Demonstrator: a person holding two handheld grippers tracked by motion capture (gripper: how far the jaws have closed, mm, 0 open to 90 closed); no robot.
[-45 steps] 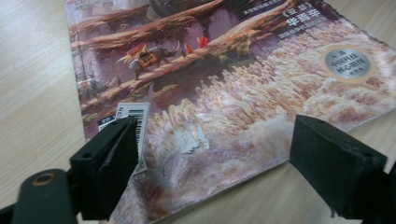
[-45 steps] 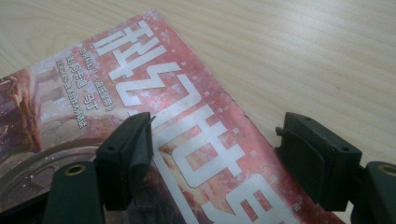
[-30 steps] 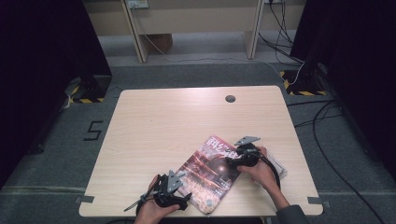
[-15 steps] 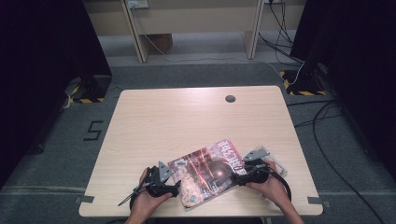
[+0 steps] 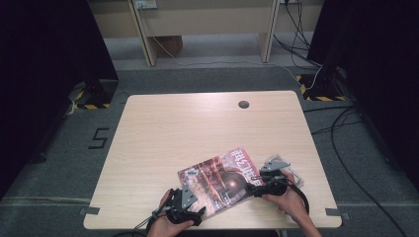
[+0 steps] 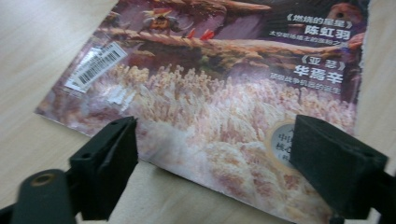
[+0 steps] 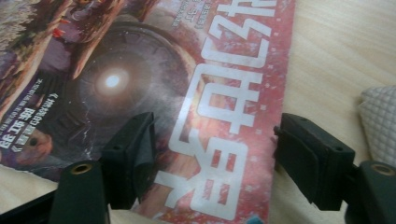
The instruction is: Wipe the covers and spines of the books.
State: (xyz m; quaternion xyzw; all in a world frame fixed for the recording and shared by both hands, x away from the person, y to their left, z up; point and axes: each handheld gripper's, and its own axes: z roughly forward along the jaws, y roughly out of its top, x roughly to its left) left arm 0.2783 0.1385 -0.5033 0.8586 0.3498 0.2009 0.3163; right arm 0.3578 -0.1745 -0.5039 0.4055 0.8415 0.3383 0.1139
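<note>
Magazine [image 5: 221, 180] lies flat on the wooden table [image 5: 197, 128], near-right area, rotated so its corners point near/far. Cover faces up: big white title characters on red, a glowing sphere in the middle, a barcode sticker [image 6: 95, 65] at one corner.

Left gripper [image 5: 184, 210] sits at the near edge of the table, at the magazine's near-left corner. In the left gripper view its jaws stand wide apart, both above the cover's near edge, nothing between them (paper lies flat below, no pinch visible). The left jaw hangs over the cover's edge, the right jaw over the cover near a round printed seal [image 6: 286, 140].

Right gripper [image 5: 264, 185] is at the magazine's right edge, held by the person's right hand [image 5: 289, 200]. In the right gripper view the jaws are also wide open: one over the cover beside the title text, the other just off the red edge over bare table. Holding nothing; cannot tell whether the tips touch the paper.

A white quilted cloth [image 7: 380, 121] lies on the table just right of the magazine, beside the right gripper. A round grommet hole [image 5: 243, 104] sits far centre-right on the table, well apart from everything. Cables [image 5: 341, 133] run on the grey floor to the right.
</note>
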